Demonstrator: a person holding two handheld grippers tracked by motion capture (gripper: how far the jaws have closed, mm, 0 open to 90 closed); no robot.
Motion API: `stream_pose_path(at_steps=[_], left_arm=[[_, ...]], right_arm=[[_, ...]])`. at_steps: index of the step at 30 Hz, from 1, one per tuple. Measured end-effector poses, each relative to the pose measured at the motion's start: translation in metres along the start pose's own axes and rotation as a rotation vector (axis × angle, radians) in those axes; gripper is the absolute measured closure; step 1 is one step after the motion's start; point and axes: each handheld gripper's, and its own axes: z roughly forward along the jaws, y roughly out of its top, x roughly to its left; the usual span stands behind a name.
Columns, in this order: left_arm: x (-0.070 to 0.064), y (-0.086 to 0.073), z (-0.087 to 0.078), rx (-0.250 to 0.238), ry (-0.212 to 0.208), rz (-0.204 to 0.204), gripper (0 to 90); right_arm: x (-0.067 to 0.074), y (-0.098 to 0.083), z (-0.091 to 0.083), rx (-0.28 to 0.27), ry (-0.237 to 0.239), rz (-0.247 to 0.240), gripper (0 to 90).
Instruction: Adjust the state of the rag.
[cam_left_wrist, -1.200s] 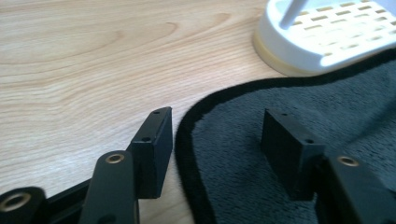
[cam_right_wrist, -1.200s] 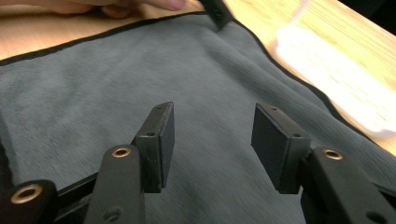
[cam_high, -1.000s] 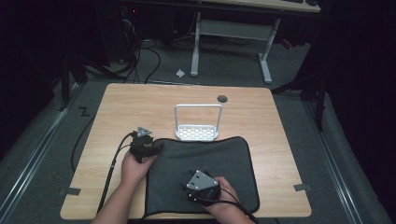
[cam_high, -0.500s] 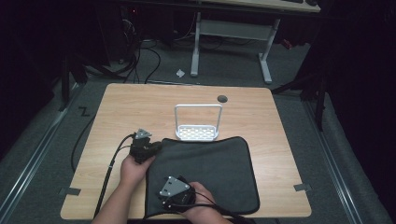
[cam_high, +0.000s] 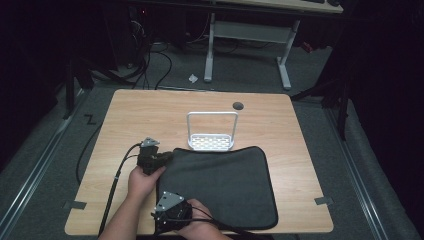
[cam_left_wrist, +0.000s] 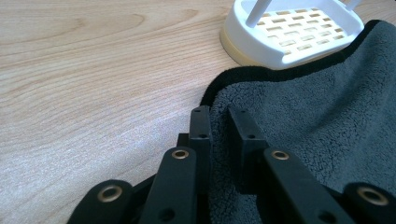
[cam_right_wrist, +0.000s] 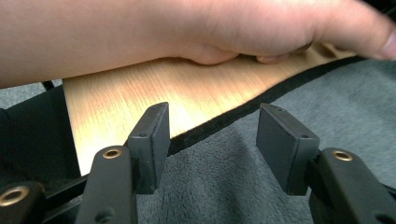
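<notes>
Cloth (cam_high: 220, 185), dark grey with a black sewn border, lies flat across the lower middle of the high view, on a light wooden table (cam_high: 300, 130). Its upper edge touches the base of a small white rack (cam_high: 211, 135) with a slotted tray and a tall hoop handle, which stands near the centre of the table.

At the cloth's upper left corner sits the left gripper (cam_high: 162, 157), held by a hand (cam_high: 142, 181) that comes up from the bottom edge of the frame. In the left gripper view its two black jaws are nearly together, with the cloth's bordered edge (cam_left_wrist: 219, 93) running up between them; the grey pile fills the narrow gap, so the left gripper (cam_left_wrist: 219, 114) is pinching the cloth at that corner. The white rack (cam_left_wrist: 294, 35) shows at the upper right of that view, its base overlapping the cloth's border.

Low in the high view, at the cloth's lower left corner, is the right gripper (cam_high: 167, 220), with a grey three-cornered plate on top and a cable trailing to the right. In the right gripper view its jaws stand wide apart over the cloth's border, the right gripper (cam_right_wrist: 212, 135) gripping nothing. A forearm and hand (cam_right_wrist: 243, 32) cross the top of that view above the table.
</notes>
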Motion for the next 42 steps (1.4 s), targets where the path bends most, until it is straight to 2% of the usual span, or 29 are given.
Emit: stream_pose_path(at_steps=[7, 10, 11, 13, 16, 19, 22, 24, 26, 28, 32, 33, 34, 35, 36, 38, 42], left_arm=[[0.0, 0.0, 0.0, 0.0, 0.0, -0.002, 80.0], [0.0, 0.0, 0.0, -0.001, 0.0, -0.004, 79.8], [0.0, 0.0, 0.0, -0.001, -0.001, -0.004, 79.7], [0.0, 0.0, 0.0, -0.001, -0.002, -0.005, 79.6], [0.001, 0.0, 0.0, -0.002, -0.004, -0.009, 79.4], [0.001, 0.0, 0.0, -0.002, -0.005, -0.011, 79.2], [0.001, 0.0, -0.001, -0.004, -0.005, -0.011, 79.1], [0.001, 0.0, -0.001, -0.004, -0.006, -0.008, 79.3], [0.001, -0.001, -0.001, -0.006, -0.007, -0.007, 79.6], [0.001, -0.001, -0.002, -0.014, -0.01, -0.004, 81.1], [0.001, -0.002, -0.006, -0.034, -0.039, -0.011, 82.7], [0.002, -0.001, -0.008, -0.035, -0.048, -0.019, 82.8], [0.004, -0.002, -0.009, -0.048, -0.062, -0.059, 83.0], [0.004, -0.004, -0.012, -0.079, -0.078, -0.127, 83.8], [0.004, -0.004, -0.012, -0.079, -0.078, -0.127, 84.3], [0.001, -0.006, -0.013, -0.095, -0.103, -0.17, 84.8], [-0.003, -0.012, -0.019, -0.145, -0.09, -0.226, 85.3]], right_arm=[[0.0, -0.003, 0.006, 0.023, 0.01, 0.009, 46.3], [-0.001, -0.003, 0.005, 0.022, 0.009, 0.01, 50.9], [-0.001, -0.004, 0.004, 0.02, 0.001, 0.007, 56.0], [-0.001, -0.004, 0.003, 0.022, -0.005, 0.001, 58.6], [-0.002, -0.005, 0.0, 0.031, -0.037, -0.027, 68.3], [-0.004, -0.007, -0.002, 0.039, -0.048, -0.025, 77.4], [-0.007, -0.009, -0.005, 0.03, -0.049, -0.019, 81.0], [-0.007, -0.008, -0.012, -0.006, -0.061, -0.037, 81.8], [-0.006, -0.007, -0.016, -0.018, -0.066, -0.035, 81.9], [-0.006, -0.006, -0.026, -0.064, -0.084, -0.046, 82.0], [-0.004, -0.005, -0.035, -0.1, -0.101, -0.056, 81.9], [-0.004, -0.005, -0.038, -0.113, -0.106, -0.058, 81.9], [-0.004, -0.004, -0.041, -0.125, -0.111, -0.057, 81.9], [-0.006, -0.003, -0.046, -0.143, -0.112, -0.056, 81.9], [-0.006, -0.002, -0.048, -0.152, -0.111, -0.054, 81.9], [-0.006, -0.002, -0.05, -0.155, -0.109, -0.052, 81.9], [-0.005, 0.001, -0.056, -0.17, -0.1, -0.047, 81.9]])
